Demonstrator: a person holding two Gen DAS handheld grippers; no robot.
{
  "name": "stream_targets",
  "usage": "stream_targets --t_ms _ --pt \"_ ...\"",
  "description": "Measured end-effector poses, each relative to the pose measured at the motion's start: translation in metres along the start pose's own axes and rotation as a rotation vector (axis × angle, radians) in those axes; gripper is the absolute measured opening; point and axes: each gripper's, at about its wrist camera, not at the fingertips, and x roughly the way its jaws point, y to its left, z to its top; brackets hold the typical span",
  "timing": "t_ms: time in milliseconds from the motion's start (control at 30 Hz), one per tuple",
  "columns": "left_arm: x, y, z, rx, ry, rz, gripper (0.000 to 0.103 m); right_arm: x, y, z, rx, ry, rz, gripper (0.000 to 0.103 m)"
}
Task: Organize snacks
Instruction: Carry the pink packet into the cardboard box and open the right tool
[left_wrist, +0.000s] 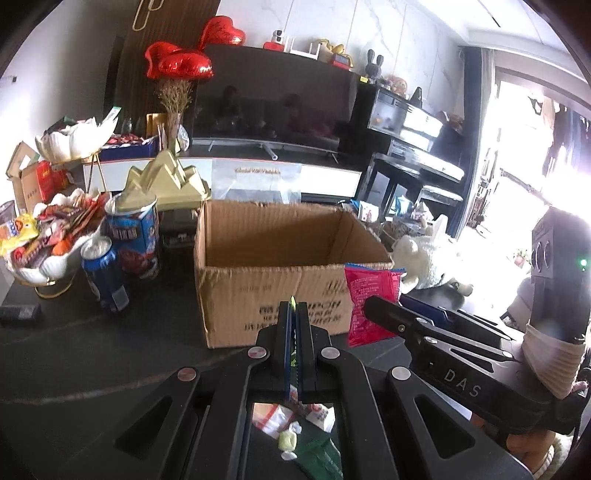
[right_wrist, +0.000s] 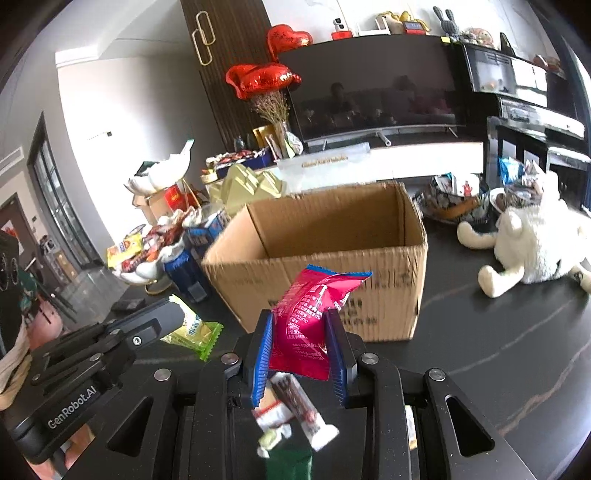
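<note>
Snacks half-hidden: green packet (right_wrist: 195, 332) edge-on in left tool (left_wrist: 293, 306), pink bag (right_wrist: 310, 325) clamped in right tool (right_wrist: 301, 343), cardboard box (left_wrist: 273, 266) behind.

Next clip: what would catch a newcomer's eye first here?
The open cardboard box at the centre of the dark table. In front of it, the right gripper holds a pink snack bag, and the left gripper pinches a green packet. Red heart balloons hang behind.

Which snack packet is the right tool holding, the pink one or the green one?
The pink packet. It is pinched in the right tool, while the green packet hangs from the left tool.
</note>
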Motion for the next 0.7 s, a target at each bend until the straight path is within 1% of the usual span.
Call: stream_targets --t_ms 267,467,700 --pt "-0.001 -0.002 0.028 0.028 -0.029 0.002 0.004 0.000 0.003 0.033 -0.013 -0.042 0.001 0.029" --pt "0.008 0.000 0.052 0.048 -0.050 0.014 0.004 0.006 0.002 0.058 -0.022 -0.059 0.003 0.029" --pt "0.032 0.004 0.070 0.048 -0.035 0.023 0.004 0.025 -0.003 0.073 -0.031 -0.037 0.004 0.029"
